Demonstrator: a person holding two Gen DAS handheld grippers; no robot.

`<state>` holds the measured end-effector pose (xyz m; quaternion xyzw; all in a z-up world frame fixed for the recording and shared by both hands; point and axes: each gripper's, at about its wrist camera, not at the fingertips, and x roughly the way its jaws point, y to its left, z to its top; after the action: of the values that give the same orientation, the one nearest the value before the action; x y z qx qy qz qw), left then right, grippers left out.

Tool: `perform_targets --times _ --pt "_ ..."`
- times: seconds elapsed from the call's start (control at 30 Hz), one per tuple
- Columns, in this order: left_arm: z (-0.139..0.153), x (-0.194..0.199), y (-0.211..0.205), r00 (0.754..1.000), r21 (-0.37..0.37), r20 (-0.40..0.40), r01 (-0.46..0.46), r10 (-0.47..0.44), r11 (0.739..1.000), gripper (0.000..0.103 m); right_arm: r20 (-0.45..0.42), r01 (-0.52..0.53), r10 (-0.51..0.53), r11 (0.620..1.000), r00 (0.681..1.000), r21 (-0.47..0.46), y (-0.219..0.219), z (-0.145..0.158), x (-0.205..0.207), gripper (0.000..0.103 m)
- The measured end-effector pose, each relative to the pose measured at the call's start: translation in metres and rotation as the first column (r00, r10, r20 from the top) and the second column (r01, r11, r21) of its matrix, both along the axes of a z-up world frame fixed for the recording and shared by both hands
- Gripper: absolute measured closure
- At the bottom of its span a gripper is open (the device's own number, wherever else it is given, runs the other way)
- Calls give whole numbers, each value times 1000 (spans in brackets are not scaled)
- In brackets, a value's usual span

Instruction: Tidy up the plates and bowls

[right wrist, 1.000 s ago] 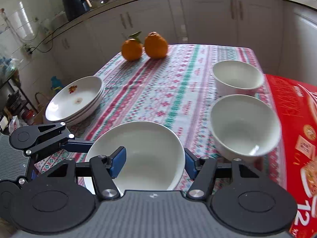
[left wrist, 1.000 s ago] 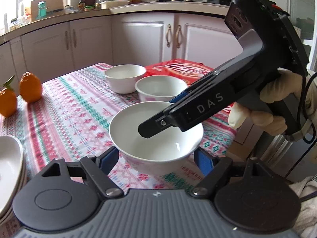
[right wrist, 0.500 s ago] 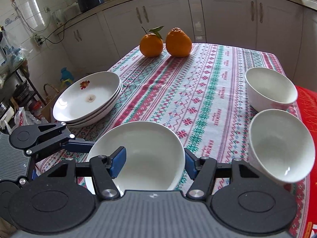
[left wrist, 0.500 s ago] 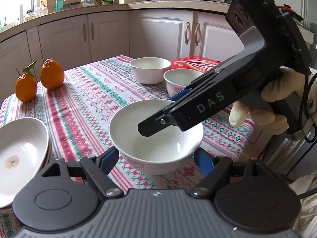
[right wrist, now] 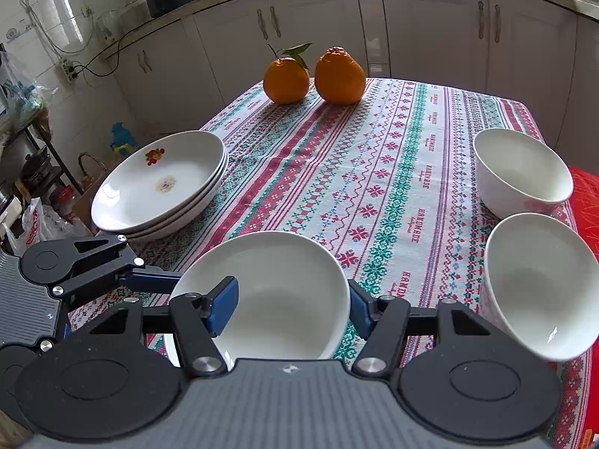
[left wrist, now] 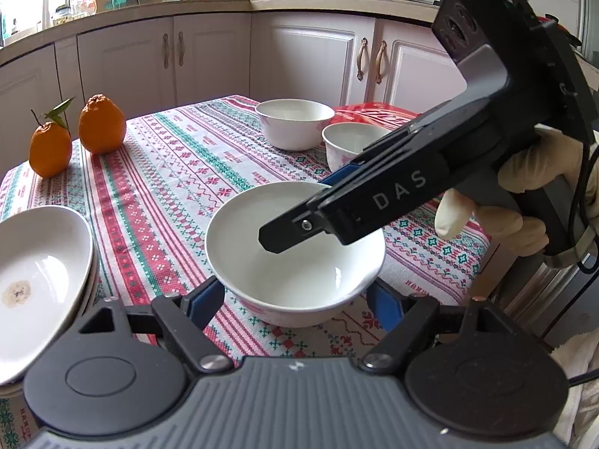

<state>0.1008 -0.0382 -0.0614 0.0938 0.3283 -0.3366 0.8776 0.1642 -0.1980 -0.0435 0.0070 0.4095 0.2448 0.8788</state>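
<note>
Both the left hand-held gripper [left wrist: 295,299] and the right hand-held gripper [right wrist: 294,307] pinch the near white bowl [left wrist: 295,262] above the tabletop [right wrist: 374,157].

On the bench [right wrist: 374,157], the stacked plates [right wrist: 161,183] lie left, two oranges [right wrist: 314,75] stand at the far edge, two bowls [right wrist: 524,172] sit right, and a third bowl [right wrist: 277,295] is nearest, between both grippers' fingers.
</note>
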Motion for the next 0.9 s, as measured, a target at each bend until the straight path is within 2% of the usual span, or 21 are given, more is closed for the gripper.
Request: perform_targets --times 0.7,0.8,0.87,0.9 --pt "0 6 -6 1000 6 6 14 -14 1000 19 7 20 -20 1000 1000 15 -7 -2 4 33" --pt "0 5 -6 1000 12 8 18 -18 1000 11 15 9 -9 1000 1000 23 -6 -2 2 23" --pt "3 4 -5 1000 -6 16 18 -18 1000 6 41 10 -11 1000 999 19 -6 1 -2 9" --pt "4 4 -4 1000 -11 18 17 -17 1000 5 55 8 -9 1000 998 18 -6 3 -4 7"
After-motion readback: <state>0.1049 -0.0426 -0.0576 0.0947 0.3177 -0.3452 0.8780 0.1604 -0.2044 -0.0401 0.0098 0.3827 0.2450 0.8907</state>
